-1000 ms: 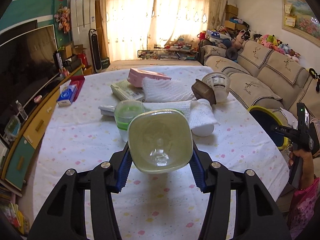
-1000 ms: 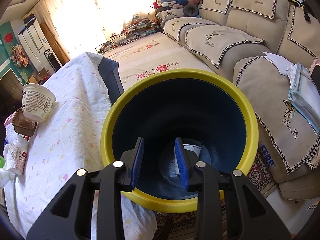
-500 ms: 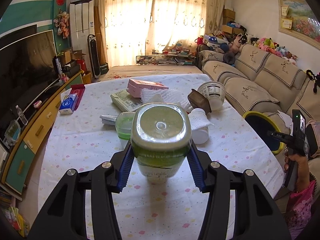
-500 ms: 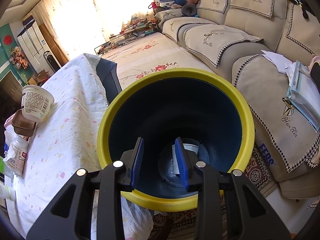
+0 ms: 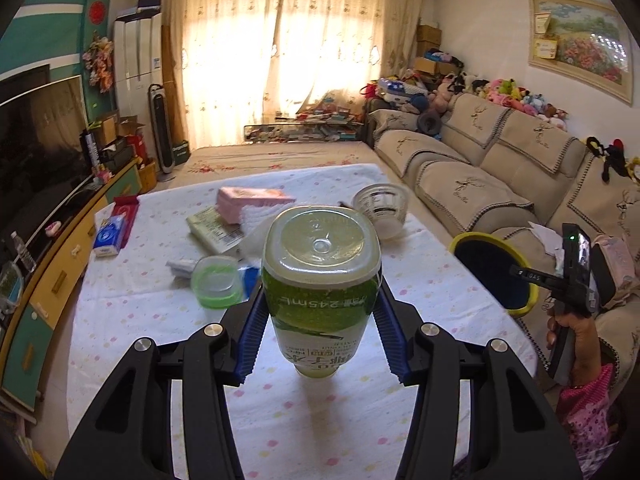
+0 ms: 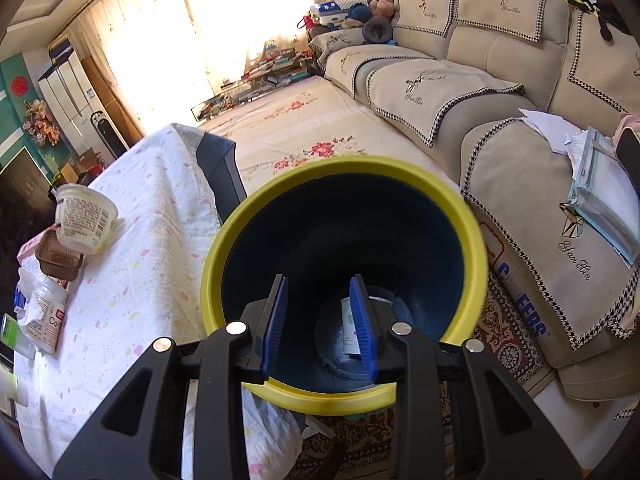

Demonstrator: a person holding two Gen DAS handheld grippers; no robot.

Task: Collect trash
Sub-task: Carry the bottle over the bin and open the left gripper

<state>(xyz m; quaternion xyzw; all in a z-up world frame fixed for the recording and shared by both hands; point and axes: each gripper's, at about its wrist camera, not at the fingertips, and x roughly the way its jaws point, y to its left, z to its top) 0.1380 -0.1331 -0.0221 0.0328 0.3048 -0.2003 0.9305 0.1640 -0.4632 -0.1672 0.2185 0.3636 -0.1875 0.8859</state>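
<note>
My left gripper [image 5: 320,332] is shut on a clear plastic bottle with a green label [image 5: 320,276], held upside down above the table, its base toward the camera. My right gripper [image 6: 320,320] is shut on the near rim of a yellow-rimmed dark blue trash bin [image 6: 476,248] and holds it beside the table's right edge. A scrap of paper [image 6: 348,324] lies at the bin's bottom. The bin [image 5: 496,272] and the right gripper's body also show at the right of the left wrist view.
On the white dotted tablecloth [image 5: 152,296] lie a green-rimmed lid [image 5: 216,280], a pink box [image 5: 252,200], a clear cup on its side [image 5: 382,208], a blue tissue pack [image 5: 108,232], a brown tray [image 6: 58,258] and a white bottle [image 6: 48,316]. A sofa [image 6: 520,92] stands right.
My left gripper has lifted the bottle off the table and pulled back, so more of its label shows. The bin has tilted and shifted slightly to the right in the right gripper.
</note>
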